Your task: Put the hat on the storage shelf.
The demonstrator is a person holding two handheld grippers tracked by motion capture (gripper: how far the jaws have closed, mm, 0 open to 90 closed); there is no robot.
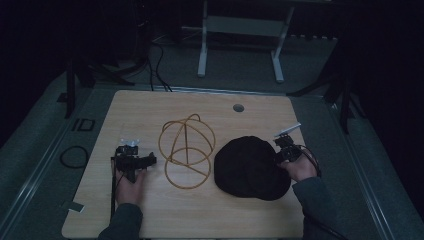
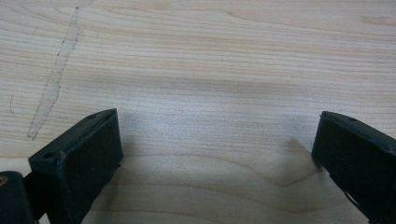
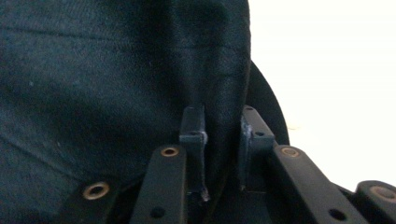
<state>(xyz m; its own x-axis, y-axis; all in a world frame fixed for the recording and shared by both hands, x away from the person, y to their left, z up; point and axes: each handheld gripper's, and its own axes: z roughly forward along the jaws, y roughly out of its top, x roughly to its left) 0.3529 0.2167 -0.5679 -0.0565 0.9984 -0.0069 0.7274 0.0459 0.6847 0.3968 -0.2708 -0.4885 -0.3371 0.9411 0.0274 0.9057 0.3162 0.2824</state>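
1. Desk (image 1: 150, 215): light wood top with rounded corners, carrying every item below; a round cable hole (image 1: 238, 107) is sitting near its far edge. In the left gripper view a pale scuff streak (image 2: 56, 79) is running across the grain.

2. Black hat (image 1: 250, 167): dark fabric, lying flat on the desk's right half, just beside the wire frame and apart from it as far as the high view is showing. Nothing is resting on top of it. In the right gripper view its cloth (image 3: 107, 79) is taking up most of the picture, a fold of the edge running between the jaws.

3. Wire frame (image 1: 186, 152): a yellow-brown, dome-shaped open cage of thin hoops, standing near the desk's middle, a round base ring lying toward the near side. It is holding nothing inside.

4. Right hand-held gripper (image 1: 286, 150): lying at the hat's right edge, the person's right hand (image 1: 299, 169) gripping it from the near side. Its jaws are standing narrow, pinching the hat's fabric edge between the pads; in its own view (image 3: 223, 149) the cloth is being squeezed there.

5. Left hand-held gripper (image 1: 135, 160): resting low over bare desk left of the wire frame, touching neither it nor the hat. Its jaws are standing wide in its own view (image 2: 215, 140), with plain wood between them.
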